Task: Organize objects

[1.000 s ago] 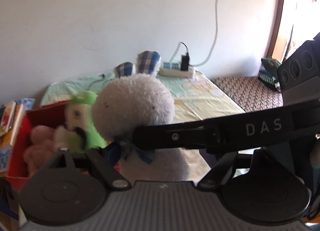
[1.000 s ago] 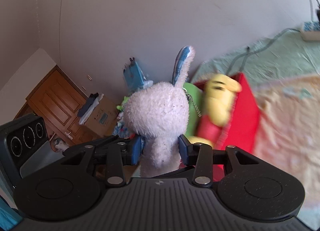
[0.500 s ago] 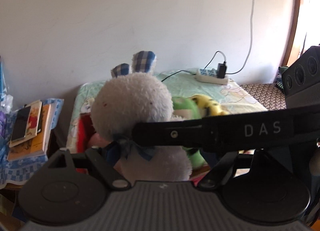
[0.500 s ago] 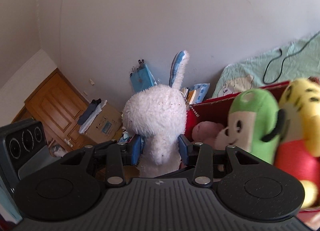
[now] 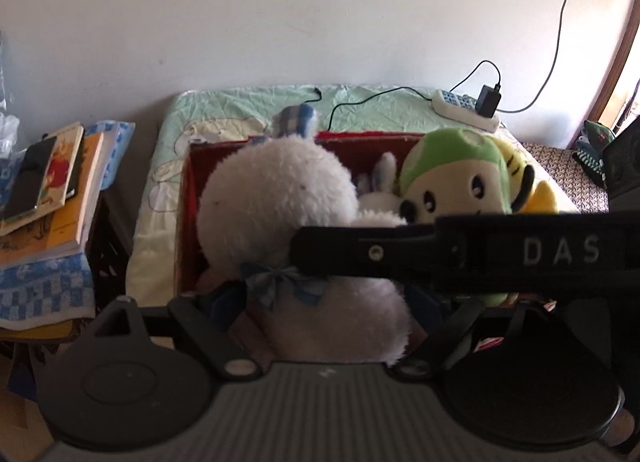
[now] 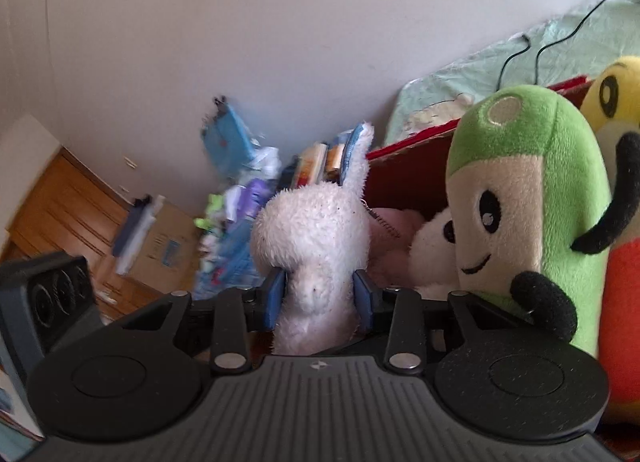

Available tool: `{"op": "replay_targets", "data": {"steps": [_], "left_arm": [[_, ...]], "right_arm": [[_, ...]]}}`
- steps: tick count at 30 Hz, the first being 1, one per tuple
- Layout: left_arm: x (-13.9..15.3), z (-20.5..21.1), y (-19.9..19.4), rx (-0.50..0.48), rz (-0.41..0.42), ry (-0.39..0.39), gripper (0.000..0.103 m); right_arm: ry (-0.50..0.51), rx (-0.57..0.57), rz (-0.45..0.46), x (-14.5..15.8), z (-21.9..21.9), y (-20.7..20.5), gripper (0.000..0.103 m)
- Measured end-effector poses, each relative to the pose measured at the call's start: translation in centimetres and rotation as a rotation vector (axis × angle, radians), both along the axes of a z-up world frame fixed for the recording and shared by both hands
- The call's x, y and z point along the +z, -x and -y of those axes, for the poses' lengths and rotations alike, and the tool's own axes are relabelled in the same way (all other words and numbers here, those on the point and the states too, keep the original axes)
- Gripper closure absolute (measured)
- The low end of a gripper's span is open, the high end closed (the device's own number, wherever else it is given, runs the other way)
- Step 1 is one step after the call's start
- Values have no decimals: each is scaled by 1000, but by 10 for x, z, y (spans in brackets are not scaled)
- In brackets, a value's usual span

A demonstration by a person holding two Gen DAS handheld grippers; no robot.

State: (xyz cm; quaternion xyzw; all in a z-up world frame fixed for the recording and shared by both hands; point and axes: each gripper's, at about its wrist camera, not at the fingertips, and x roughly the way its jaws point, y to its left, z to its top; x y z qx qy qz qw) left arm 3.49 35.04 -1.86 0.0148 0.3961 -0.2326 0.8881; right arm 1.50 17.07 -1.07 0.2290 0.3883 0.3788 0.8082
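A white plush bunny with a blue bow and checked ears hangs just in front of a red box on the bed. My left gripper is shut on its body. My right gripper is shut on the same bunny, blue pads pressing its narrow middle; its arm crosses the left wrist view. In the box stand a green plush and a yellow plush, with a small white toy and a pink toy lower down. The green plush stands close to my right gripper's right side.
A stack of books lies on a low stand left of the bed. A power strip with cables sits at the bed's far edge by the wall. A cardboard box, clutter and a wooden door lie beyond.
Both grippers have carried the white bunny round to face the red box and lower toward it. The green and yellow plush now sit much closer in both views.
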Motion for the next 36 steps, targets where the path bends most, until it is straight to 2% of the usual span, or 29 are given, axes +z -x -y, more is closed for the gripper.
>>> {"op": "replay_targets", "data": {"steps": [3,10,13,15,17,20,22,25,27,30,36], "left_arm": [[-1,-2,0,13,10,-17,11],[3,-16,5,34,9,-4,9],[4,-14,9,30,24,-22,10],[2,-11,8,30,21,-38,11],[-2,-6,7,30,12,-60,12],[-3,-2,9,39,4,-76,12],[-1,-1,10,53,-2,-87,8],[4,3,6,86,-21,-130,7],[8,7,6,103,-26,-153,7],[17,14,11,127,-10,-191,7],[32,32,26,179,23,-248,4]], "right_arm": [[44,-11,21,4,0,8,65],[29,-63,31,10,14,20,68],[84,-80,34,8,10,19,79],[126,-99,19,4,5,16,93],[137,-114,5,3,5,12,94],[125,-113,10,4,10,15,92],[113,-117,12,3,16,17,88],[85,-134,11,5,27,20,87],[98,-160,38,11,34,26,79],[127,-200,80,20,46,35,75],[157,-212,130,33,65,44,74]]}}
